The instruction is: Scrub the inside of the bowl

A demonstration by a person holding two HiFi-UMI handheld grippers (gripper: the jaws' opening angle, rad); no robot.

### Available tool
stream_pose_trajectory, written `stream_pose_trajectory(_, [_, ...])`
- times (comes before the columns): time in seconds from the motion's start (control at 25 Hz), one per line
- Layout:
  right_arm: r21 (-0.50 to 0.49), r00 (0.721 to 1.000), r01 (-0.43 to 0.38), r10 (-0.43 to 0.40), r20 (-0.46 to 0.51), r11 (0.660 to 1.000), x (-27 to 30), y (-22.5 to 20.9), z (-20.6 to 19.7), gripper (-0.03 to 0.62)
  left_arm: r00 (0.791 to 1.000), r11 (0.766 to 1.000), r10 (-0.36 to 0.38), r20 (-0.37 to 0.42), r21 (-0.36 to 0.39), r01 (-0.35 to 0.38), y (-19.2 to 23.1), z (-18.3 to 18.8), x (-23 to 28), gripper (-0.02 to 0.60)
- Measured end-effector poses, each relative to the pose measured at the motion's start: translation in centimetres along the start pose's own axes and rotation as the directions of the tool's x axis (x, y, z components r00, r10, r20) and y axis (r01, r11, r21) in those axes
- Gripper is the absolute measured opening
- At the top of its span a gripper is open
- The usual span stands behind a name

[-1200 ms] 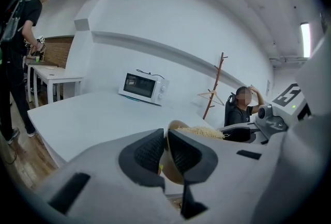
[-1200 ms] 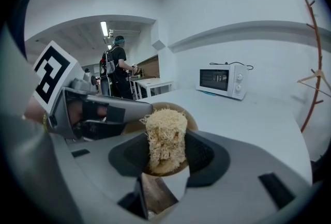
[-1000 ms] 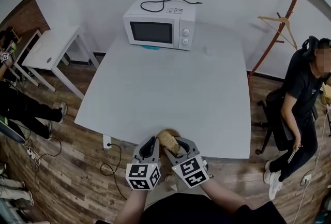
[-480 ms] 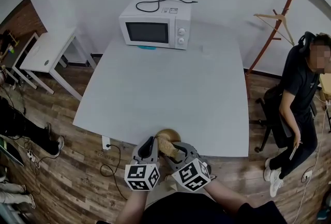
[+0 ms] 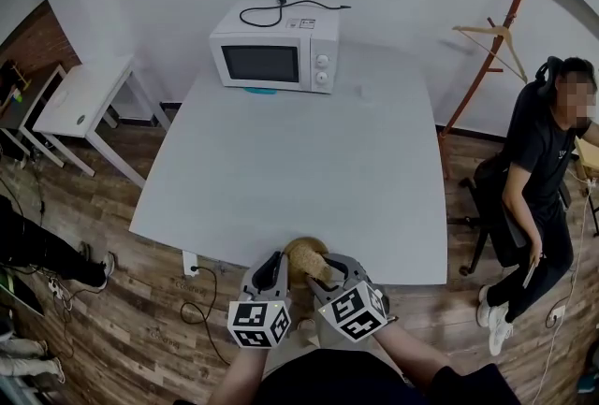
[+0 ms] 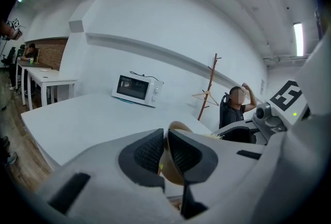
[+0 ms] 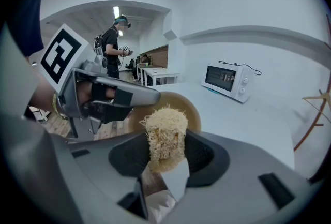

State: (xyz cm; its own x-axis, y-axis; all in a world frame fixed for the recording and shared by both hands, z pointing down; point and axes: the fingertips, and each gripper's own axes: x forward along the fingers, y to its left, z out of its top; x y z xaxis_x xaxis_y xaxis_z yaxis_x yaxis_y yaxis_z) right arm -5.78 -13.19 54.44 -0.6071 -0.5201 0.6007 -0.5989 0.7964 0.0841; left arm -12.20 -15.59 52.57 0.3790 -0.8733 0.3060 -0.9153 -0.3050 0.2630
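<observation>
- At the desk (image 5: 299, 160) edge, my left tongs (image 6: 165, 141) pinched the bowl (image 6: 179, 126) by its rim.
- My right tongs (image 7: 165, 158) clamped a scrubber (image 7: 164, 130) at its inside; I judged scrubbing underway.

Microwave (image 5: 271, 59) on white table (image 5: 290, 174)

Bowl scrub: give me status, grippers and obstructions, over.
Left gripper shut on bowl rim, held at table near edge. Right gripper shut on fibrous scrubber, scrubber at bowl's mouth. Nothing between them.
</observation>
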Motion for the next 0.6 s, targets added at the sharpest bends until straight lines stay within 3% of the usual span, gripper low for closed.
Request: stream_pose_trajectory(0.6, [0.024, 0.999, 0.019, -0.02, 0.037, 1.0, 0.4, -0.8, 1.6, 0.178, 1.0, 1.0, -0.009, -0.004, -0.01, 0.009, -0.2, 0.0, 0.5, 0.034])
